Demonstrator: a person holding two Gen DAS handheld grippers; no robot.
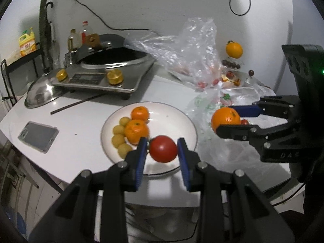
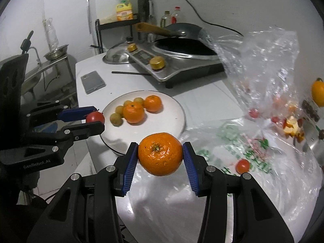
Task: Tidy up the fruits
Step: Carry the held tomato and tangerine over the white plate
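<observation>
Blue-padded fingers [image 1: 141, 158] of the left gripper [image 1: 163, 151] are seen closest in the left wrist view, clamped on a red tomato [image 1: 163, 149] from both sides. The tomato is held over the near rim of a white plate [image 1: 178, 121], at about 6 o'clock on the plate.

On the plate, two mandarins are found: one [image 1: 136, 131] near the centre-left and a second [image 1: 140, 113] just behind it at 12 o'clock, the two touching. Small yellow-green fruits [image 1: 118, 139] are lined along the plate's 9 o'clock side, just beside the nearer mandarin.

At 3 o'clock from the plate, the right gripper [image 2: 161, 156] is closed on a large mandarin [image 2: 161, 154], which is pinched between its blue pads [image 2: 129, 170] and held above crumpled plastic bags [image 2: 253, 151]. A small red tomato [image 2: 242, 166] is seen lying on the bags at 3 o'clock from that mandarin. More small red fruits and peel scraps [image 2: 291, 127] are visible through the clear bag further back, though they are blurred.

Behind the plate, at 11 o'clock, an induction cooker [image 1: 101, 77] with a wok is placed, with a steel lid [image 1: 40, 95] leaning at its left edge. A phone [image 1: 38, 136] is laid flat at 9 o'clock from the plate, well apart from it, and a dark chopstick [image 1: 77, 103] lies between cooker and plate.
</observation>
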